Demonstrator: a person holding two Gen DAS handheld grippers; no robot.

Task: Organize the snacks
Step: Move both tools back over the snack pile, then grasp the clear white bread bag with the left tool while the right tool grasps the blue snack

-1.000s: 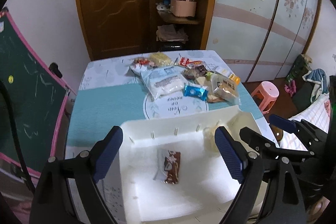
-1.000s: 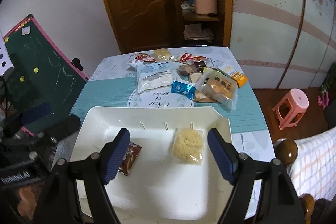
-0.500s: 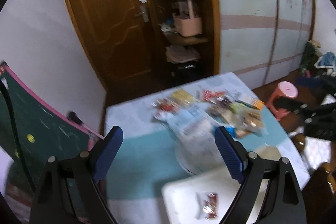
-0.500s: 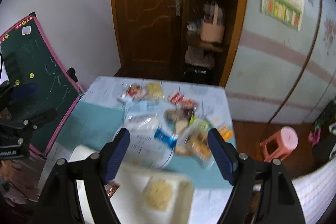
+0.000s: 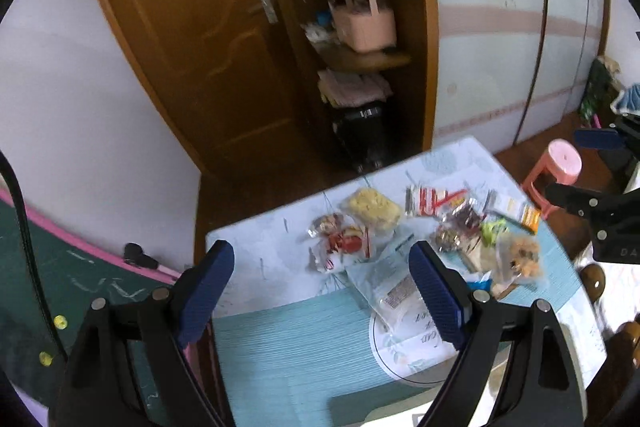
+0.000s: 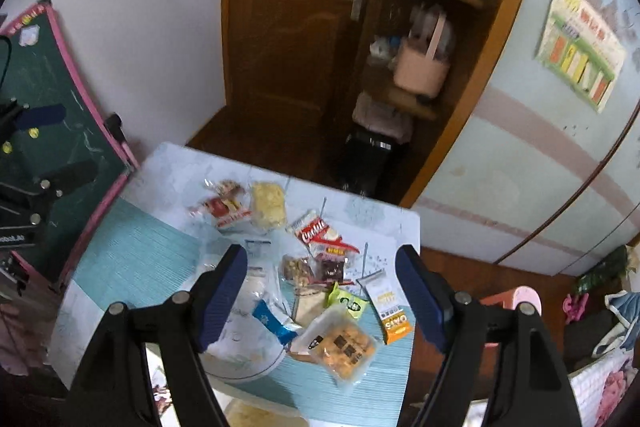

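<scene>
A heap of snack packets lies on the far half of the table (image 5: 256, 251). In it are a yellow noodle cake (image 6: 268, 205), a red-and-white pack (image 6: 316, 231), a big clear bag (image 5: 392, 287), a blue packet (image 6: 276, 321), an orange-labelled oats pack (image 6: 390, 311) and a bag of cookies (image 6: 340, 341). My left gripper (image 5: 320, 291) hangs open and empty above the teal mat (image 5: 300, 347), left of the heap. Open and empty too, my right gripper (image 6: 322, 291) hovers above the heap's near side. A second noodle cake (image 6: 260, 417) peeks in at the bottom edge.
A green chalkboard with a pink frame (image 6: 72, 131) leans at the table's left side. A pink stool (image 5: 560, 163) stands on the floor to the right. Beyond the table are a wooden door (image 6: 288, 47) and an open shelf holding a pink basket (image 5: 366, 27).
Both grippers have lifted and swung away from the white tray. The tray with the brown packet has dropped out of view, and the snack heap and the room now fill both views.
</scene>
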